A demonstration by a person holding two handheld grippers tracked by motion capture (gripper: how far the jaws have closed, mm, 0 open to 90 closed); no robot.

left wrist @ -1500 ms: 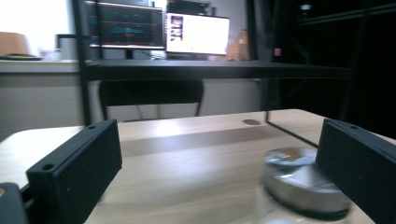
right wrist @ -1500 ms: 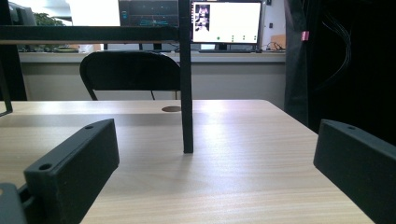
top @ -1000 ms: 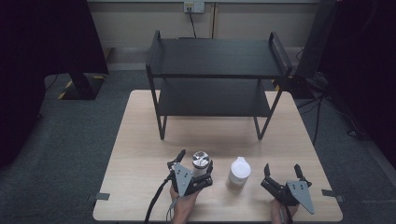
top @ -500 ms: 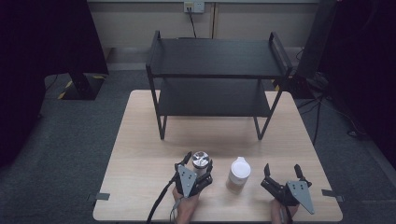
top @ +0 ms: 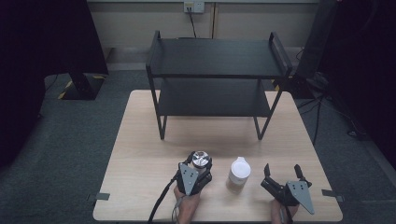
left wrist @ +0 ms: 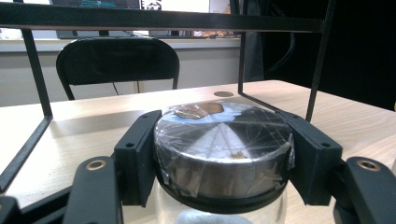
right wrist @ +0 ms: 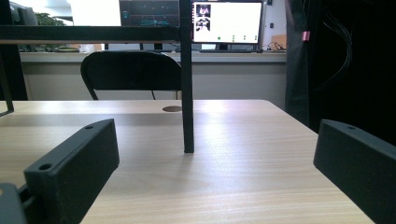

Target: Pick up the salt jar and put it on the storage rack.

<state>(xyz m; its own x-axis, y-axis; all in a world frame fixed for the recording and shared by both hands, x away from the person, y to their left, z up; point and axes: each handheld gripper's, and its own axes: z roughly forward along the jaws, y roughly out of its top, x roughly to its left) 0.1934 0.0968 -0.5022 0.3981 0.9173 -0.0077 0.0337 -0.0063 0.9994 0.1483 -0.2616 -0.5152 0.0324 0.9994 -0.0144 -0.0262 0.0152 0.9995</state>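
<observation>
Clamping the silver-lidded jar [left wrist: 222, 154] by its lid, the left gripper [top: 200, 164] is closing near the table's [top: 140, 154] front edge; the right gripper [top: 282, 175] is resting spread and empty. Film-wrapped metal may be slipping, knocking the adjacent white-lidded jar [top: 239, 173].

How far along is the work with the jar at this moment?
Done: the left gripper has just closed its fingers on the metal-lidded jar. In hand: that grip, jar on the table. Left: any lift, perhaps toward the shelf; the white-lidded jar is untouched, and the right gripper is open.
</observation>
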